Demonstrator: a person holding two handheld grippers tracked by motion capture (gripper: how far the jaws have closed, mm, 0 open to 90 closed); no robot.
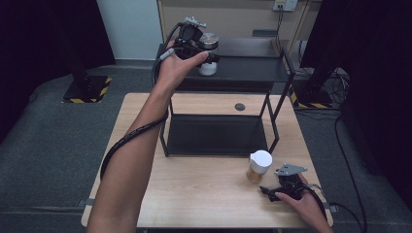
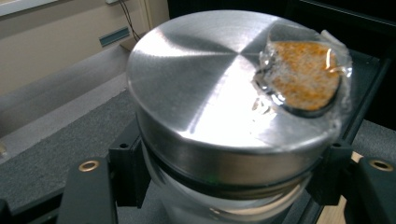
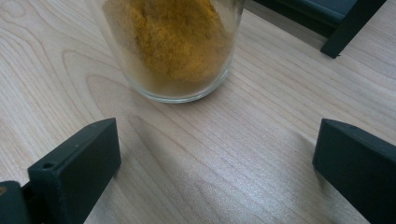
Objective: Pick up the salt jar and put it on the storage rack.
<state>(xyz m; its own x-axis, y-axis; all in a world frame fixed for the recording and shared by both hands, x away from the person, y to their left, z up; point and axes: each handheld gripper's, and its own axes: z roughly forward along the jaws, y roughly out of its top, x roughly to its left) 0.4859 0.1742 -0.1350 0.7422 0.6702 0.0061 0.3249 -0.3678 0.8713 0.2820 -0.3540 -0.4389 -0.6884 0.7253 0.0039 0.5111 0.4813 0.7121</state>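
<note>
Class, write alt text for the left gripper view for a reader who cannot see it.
A glass jar with a brushed metal lid sits clamped between the left gripper's black fingers. A clear-taped orange sample patch sits on the lid, with a dark shelf beneath.

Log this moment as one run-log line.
left gripper: shut on steel-lidded jar, top shelf | right gripper: open, short of spice jar

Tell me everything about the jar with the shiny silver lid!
The clear glass jar with a round brushed-metal lid stands upright at the top shelf of the black metal rack. A torn plastic sticker with an orange-speckled disc sits on the lid's edge. Something white shows inside. The left gripper is shut on it, its black fingers pressing just below the lid.
</note>
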